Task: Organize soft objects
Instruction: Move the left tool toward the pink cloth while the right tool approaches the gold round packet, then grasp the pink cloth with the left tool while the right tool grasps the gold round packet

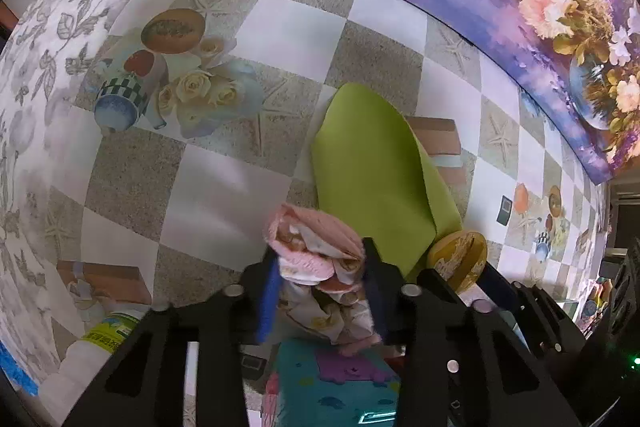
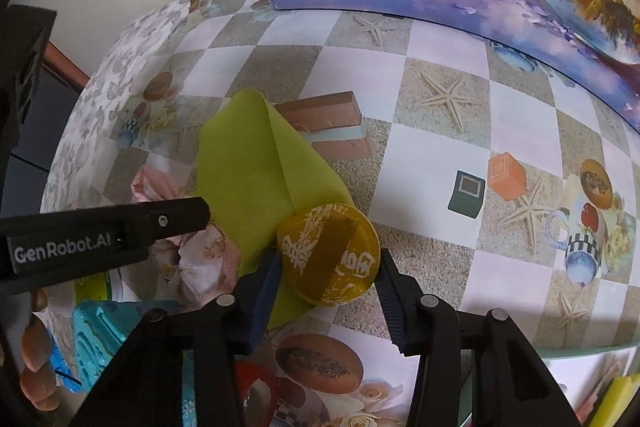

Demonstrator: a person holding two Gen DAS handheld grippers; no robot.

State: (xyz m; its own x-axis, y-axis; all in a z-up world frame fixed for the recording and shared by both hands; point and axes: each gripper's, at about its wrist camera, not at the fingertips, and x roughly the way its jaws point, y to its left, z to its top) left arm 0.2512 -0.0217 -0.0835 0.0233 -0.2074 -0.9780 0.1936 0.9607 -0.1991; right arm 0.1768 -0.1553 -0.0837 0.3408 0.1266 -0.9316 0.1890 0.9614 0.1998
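Both hand-held grippers down on soft goods, checkered surface point(image 1: 224, 187).

Your left hand-held gripper point(image 1: 320, 291) pinched the crumpled pink printed cloth point(image 1: 316, 247); your right hand-held gripper point(image 2: 330, 287) clamped the yellow round cushion point(image 2: 328, 253). The green cloth point(image 1: 372, 167) lay flat at twelve o'clock of both, cushion overlapping its near edge.
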